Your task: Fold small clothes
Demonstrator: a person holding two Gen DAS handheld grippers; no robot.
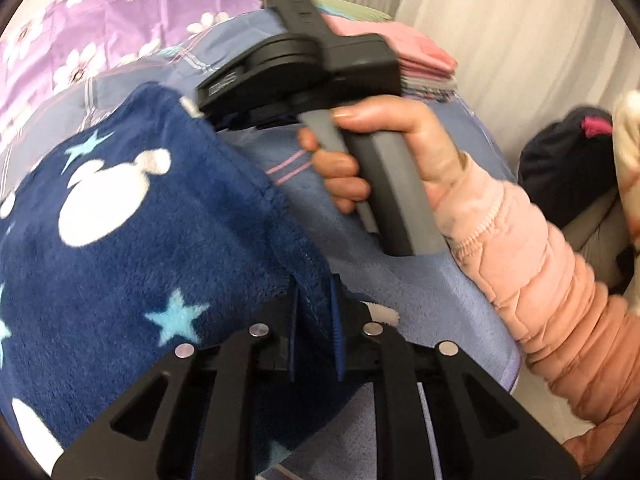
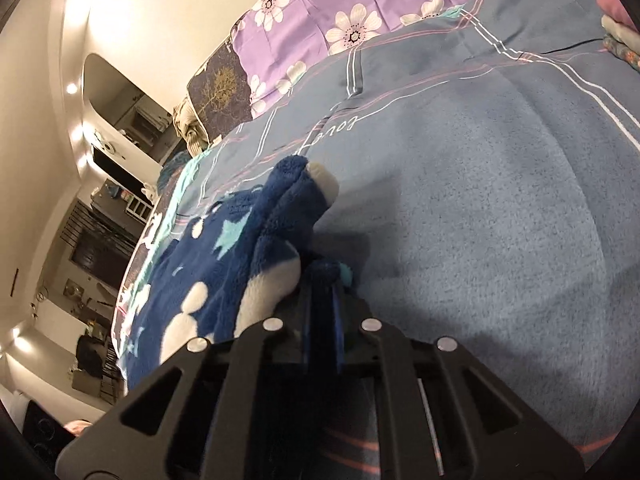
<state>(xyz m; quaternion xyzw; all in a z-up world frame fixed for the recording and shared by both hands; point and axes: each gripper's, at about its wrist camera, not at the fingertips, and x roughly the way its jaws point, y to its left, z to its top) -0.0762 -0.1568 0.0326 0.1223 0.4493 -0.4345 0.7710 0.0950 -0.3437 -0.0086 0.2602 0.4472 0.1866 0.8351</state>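
Left tool (image 1: 314, 312) pressed together, pinching an edge of the navy fleece garment (image 1: 132, 216); right tool (image 2: 324, 296) likewise clamped on another edge, so the cloth hangs spread between two grips, probably to carry one side over for a fold. Garment is partly lifted, the rest lying on the blue bed cover (image 2: 480, 200). Right hand (image 1: 384, 152) grips its handle, thumb on top, pink sleeve behind. Farther back: folded stack (image 1: 424, 64).
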